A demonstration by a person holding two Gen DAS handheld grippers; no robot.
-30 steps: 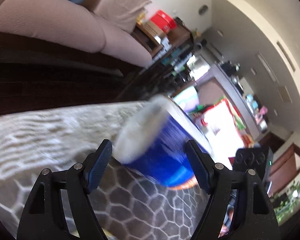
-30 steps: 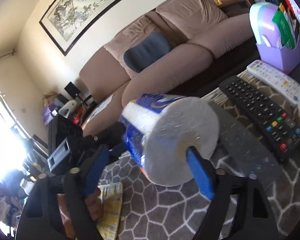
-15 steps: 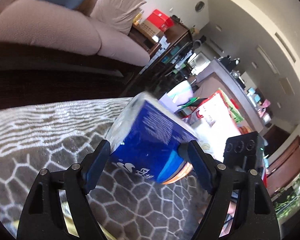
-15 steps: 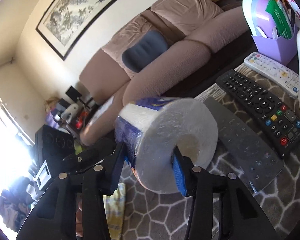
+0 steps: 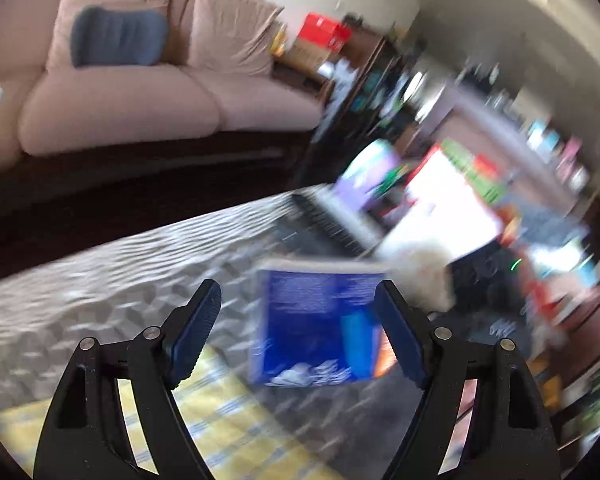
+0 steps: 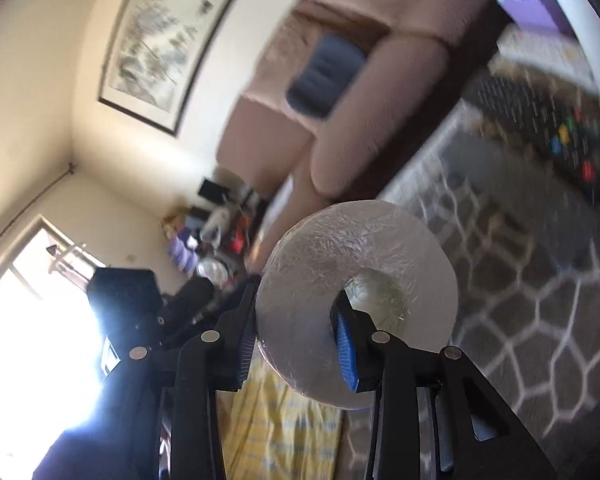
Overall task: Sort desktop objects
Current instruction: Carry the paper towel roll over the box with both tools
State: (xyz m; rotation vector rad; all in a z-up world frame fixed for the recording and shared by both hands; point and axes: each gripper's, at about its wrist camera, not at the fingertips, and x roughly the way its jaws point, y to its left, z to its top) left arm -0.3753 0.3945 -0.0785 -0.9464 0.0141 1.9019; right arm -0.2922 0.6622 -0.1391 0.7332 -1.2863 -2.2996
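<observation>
The paper roll [image 6: 356,300] is a fat white cylinder sealed in clear, crinkled plastic film, with a glossy blue printed wrapper [image 5: 320,328] around its side. In the right wrist view its flat round end faces the camera, showing the hollow core a little right of centre. One finger of the right tongs [image 6: 296,344] sits inside the core and the other presses the outer wall, so the roll's wall is pinched between them and the roll is held clear of the patterned table [image 6: 540,320]. In the left wrist view it appears blurred, upright, with orange and light-blue marks near its lower right edge.
</observation>
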